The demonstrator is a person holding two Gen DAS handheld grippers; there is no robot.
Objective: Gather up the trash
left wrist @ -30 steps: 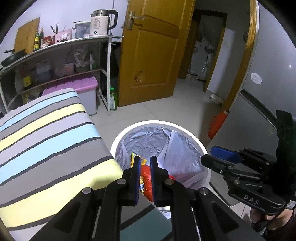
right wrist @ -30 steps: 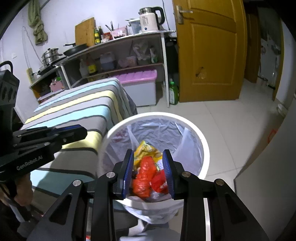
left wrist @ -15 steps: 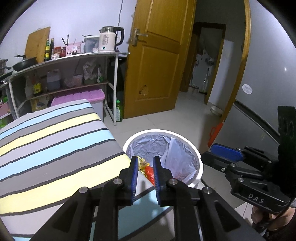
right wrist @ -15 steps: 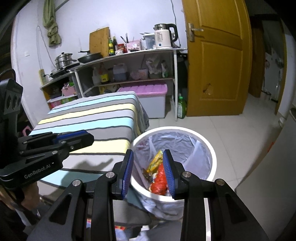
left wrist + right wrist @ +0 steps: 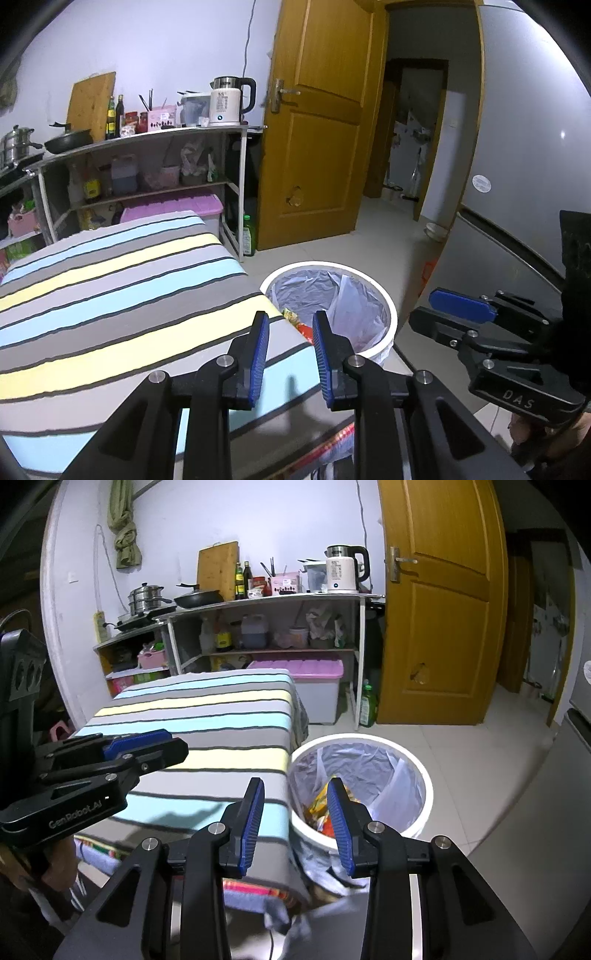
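Both grippers have pulled up and back from the round white bin with its clear plastic liner (image 5: pixel 360 771), and my left gripper (image 5: pixel 289 356) has spread from nearly shut to empty and parted, like my right gripper (image 5: pixel 295 829). I judge the drop finished, since the striped cloth-covered table (image 5: pixel 110 295) beside the bin shows no trash. Only the right view shows the red and yellow wrappers (image 5: pixel 320 814) deep in the bin.

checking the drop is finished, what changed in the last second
Both tools, left tool and right tool, pulled up and back from the white plastic-lined trash bin; the left one opened wider. Neither holds anything. The red and yellow wrappers stayed inside the bin.
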